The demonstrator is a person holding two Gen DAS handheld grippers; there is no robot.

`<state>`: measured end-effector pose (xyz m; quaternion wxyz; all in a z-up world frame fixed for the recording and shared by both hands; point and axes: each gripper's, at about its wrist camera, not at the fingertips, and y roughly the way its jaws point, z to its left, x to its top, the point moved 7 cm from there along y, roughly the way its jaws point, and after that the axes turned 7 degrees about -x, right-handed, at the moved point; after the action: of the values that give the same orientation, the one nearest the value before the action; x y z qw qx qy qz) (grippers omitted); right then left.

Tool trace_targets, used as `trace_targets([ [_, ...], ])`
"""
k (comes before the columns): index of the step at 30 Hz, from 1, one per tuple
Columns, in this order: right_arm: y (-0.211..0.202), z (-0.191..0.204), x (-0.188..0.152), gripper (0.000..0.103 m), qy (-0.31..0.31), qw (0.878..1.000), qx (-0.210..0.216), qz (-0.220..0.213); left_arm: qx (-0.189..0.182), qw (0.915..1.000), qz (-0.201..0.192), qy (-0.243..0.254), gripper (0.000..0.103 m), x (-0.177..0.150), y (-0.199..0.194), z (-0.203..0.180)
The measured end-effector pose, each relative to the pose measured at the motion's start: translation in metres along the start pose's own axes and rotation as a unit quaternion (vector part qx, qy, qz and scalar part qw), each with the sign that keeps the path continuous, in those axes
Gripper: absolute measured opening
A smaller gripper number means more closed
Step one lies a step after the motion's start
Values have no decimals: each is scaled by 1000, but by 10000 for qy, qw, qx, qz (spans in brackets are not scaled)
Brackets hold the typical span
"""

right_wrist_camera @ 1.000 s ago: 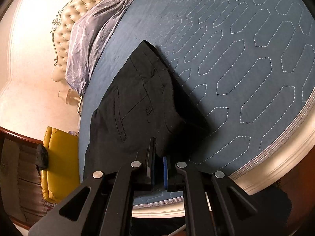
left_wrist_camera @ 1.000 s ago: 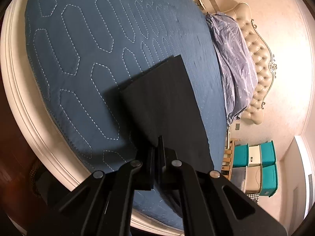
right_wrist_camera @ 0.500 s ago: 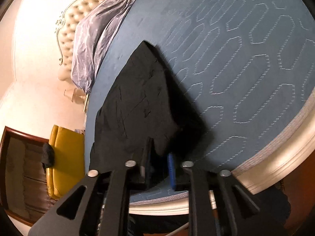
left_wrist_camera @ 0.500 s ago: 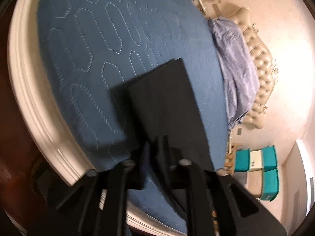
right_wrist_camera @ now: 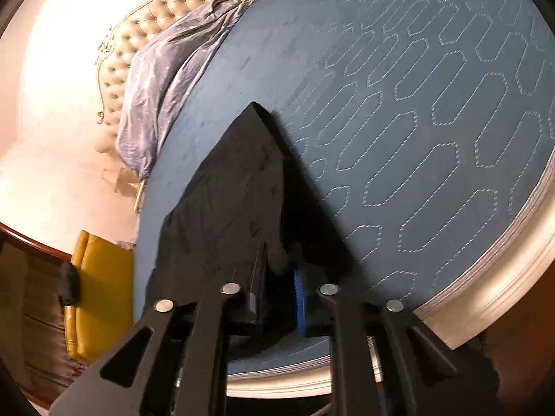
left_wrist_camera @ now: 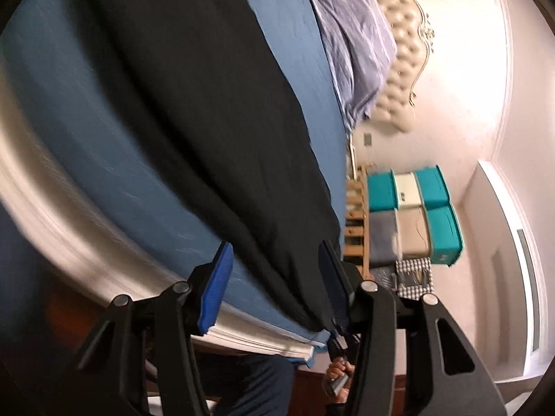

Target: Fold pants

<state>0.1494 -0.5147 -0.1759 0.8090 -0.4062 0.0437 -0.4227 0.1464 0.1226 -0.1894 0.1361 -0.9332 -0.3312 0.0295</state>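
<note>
The black pants (right_wrist_camera: 229,201) lie on the round blue quilted bed (right_wrist_camera: 416,111). My right gripper (right_wrist_camera: 279,294) is shut on a bunch of the cloth, which rises from the bed in a tent shape towards it and casts a shadow on its right. In the left wrist view the pants (left_wrist_camera: 194,111) stretch flat across the bed (left_wrist_camera: 104,159) up to its near edge. My left gripper (left_wrist_camera: 274,277) is open just above that edge. Its blue pads (left_wrist_camera: 215,287) stand wide apart on either side of the cloth's end without pinching it.
A lilac blanket (right_wrist_camera: 163,79) is heaped against the tufted cream headboard (right_wrist_camera: 138,34). The bed's white rim (left_wrist_camera: 52,215) curves below the quilt. A yellow armchair (right_wrist_camera: 97,298) stands beside the bed. Teal and white storage boxes (left_wrist_camera: 412,215) are stacked by the wall. A hand (left_wrist_camera: 341,371) shows under my left gripper.
My left gripper has opened and let go of the pants, and has dropped low to the bed's edge. The right gripper keeps its hold and has lifted the cloth a little.
</note>
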Motion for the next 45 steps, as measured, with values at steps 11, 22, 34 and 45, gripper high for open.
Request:
trace_targets([
  [11, 3, -2, -1, 12, -105, 9999, -28, 26, 133, 9984, 204, -501, 37, -10, 76, 12],
  [22, 6, 0, -1, 12, -260, 9996, -120, 72, 296, 9980, 270, -493, 34, -5, 76, 9],
  [34, 9, -1, -2, 12, -406, 9989, -240, 66, 551, 9984, 93, 75, 5, -5, 79, -2],
  [45, 1, 12, -6, 10, -578, 9973, -450, -63, 578, 9982, 104, 73, 3, -17, 66, -12],
])
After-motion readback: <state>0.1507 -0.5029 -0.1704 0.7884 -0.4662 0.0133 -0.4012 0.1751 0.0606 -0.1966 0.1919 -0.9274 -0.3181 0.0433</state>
